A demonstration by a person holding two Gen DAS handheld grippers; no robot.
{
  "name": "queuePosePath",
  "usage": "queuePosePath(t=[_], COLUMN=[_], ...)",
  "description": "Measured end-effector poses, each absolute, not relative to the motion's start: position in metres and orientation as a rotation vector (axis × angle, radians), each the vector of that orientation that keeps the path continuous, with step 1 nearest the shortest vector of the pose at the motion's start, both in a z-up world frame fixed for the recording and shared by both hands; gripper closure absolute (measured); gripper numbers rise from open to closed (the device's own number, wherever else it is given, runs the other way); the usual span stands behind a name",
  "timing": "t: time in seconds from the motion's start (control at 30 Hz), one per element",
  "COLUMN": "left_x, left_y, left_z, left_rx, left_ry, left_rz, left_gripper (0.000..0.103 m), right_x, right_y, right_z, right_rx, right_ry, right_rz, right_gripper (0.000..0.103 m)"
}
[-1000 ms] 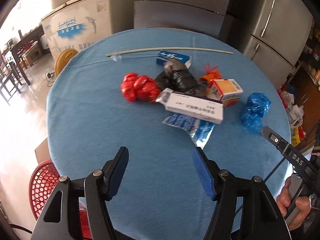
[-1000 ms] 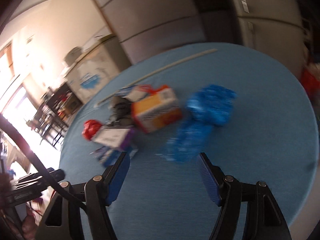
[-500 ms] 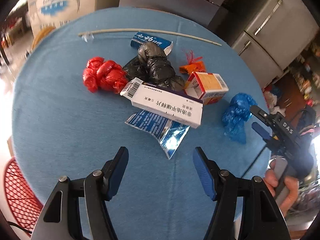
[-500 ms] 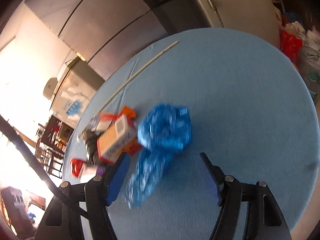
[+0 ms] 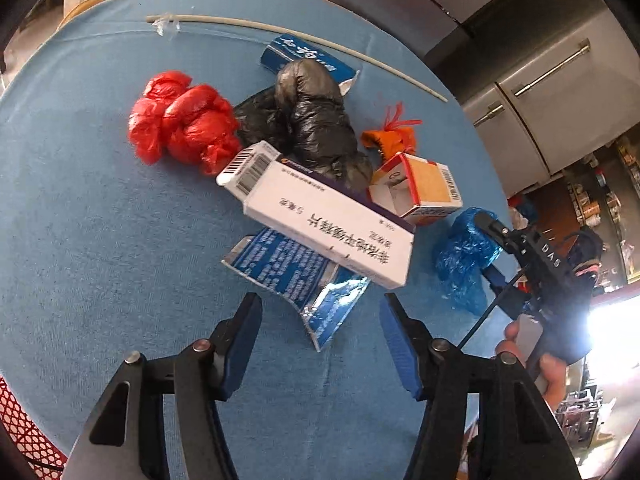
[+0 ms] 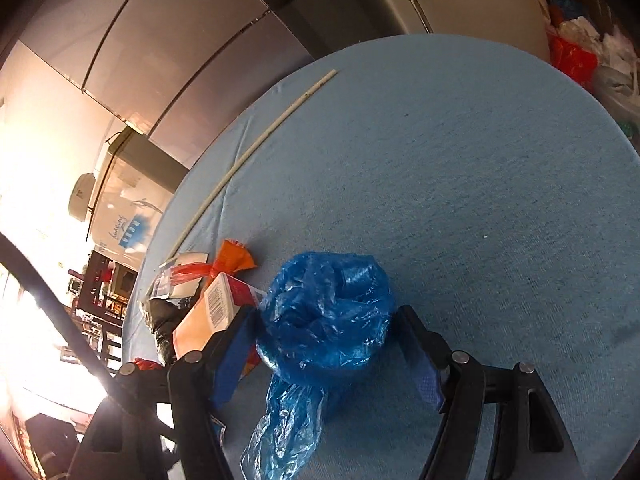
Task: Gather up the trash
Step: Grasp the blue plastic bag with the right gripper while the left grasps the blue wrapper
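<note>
A pile of trash lies on the round blue table (image 5: 80,240): a red bag (image 5: 180,124), a black bag (image 5: 312,120), a white medicine box (image 5: 320,216), a blue foil pouch (image 5: 296,272), an orange and white carton (image 5: 420,188) and a blue plastic bag (image 5: 460,256). My left gripper (image 5: 320,316) is open, just short of the foil pouch. My right gripper (image 6: 326,328) is open with the blue plastic bag (image 6: 328,316) between its fingers; it also shows in the left wrist view (image 5: 496,248).
A long white stick (image 5: 300,36) lies across the far side of the table, with a blue box (image 5: 304,54) behind the black bag and an orange net scrap (image 5: 392,136). A red basket (image 5: 20,432) is below the table's left edge. Steel cabinets (image 5: 540,92) stand behind.
Both grippers have moved forward and down toward the trash. The right gripper has come around the blue plastic bag; the left has closed in on the foil pouch.
</note>
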State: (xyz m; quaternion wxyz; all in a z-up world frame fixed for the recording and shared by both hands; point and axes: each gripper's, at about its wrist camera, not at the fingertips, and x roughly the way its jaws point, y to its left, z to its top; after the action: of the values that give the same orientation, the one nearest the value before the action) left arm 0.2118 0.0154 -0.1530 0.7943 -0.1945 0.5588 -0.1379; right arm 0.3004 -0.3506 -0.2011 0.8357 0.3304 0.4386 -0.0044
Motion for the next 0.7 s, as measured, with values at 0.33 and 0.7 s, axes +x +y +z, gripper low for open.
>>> queuePosePath(t=[0.33, 0.7], left_x=[0.231, 0.217], left_y=[0.016, 0.018], left_z=[-0.174, -0.169], left_rx=[-0.494, -0.55], left_ry=[1.216, 1.187], left_rz=[-0.332, -0.41], left_gripper=[0.074, 0.094], right_x=[0.308, 0.304], right_y=[-0.344, -0.333], right_z=[-0.207, -0.202], right_rx=[0.677, 0.604], right_ry=[0.934, 0.909], right_rz=[-0.019, -0.022], right_gripper=[0.028, 0.033])
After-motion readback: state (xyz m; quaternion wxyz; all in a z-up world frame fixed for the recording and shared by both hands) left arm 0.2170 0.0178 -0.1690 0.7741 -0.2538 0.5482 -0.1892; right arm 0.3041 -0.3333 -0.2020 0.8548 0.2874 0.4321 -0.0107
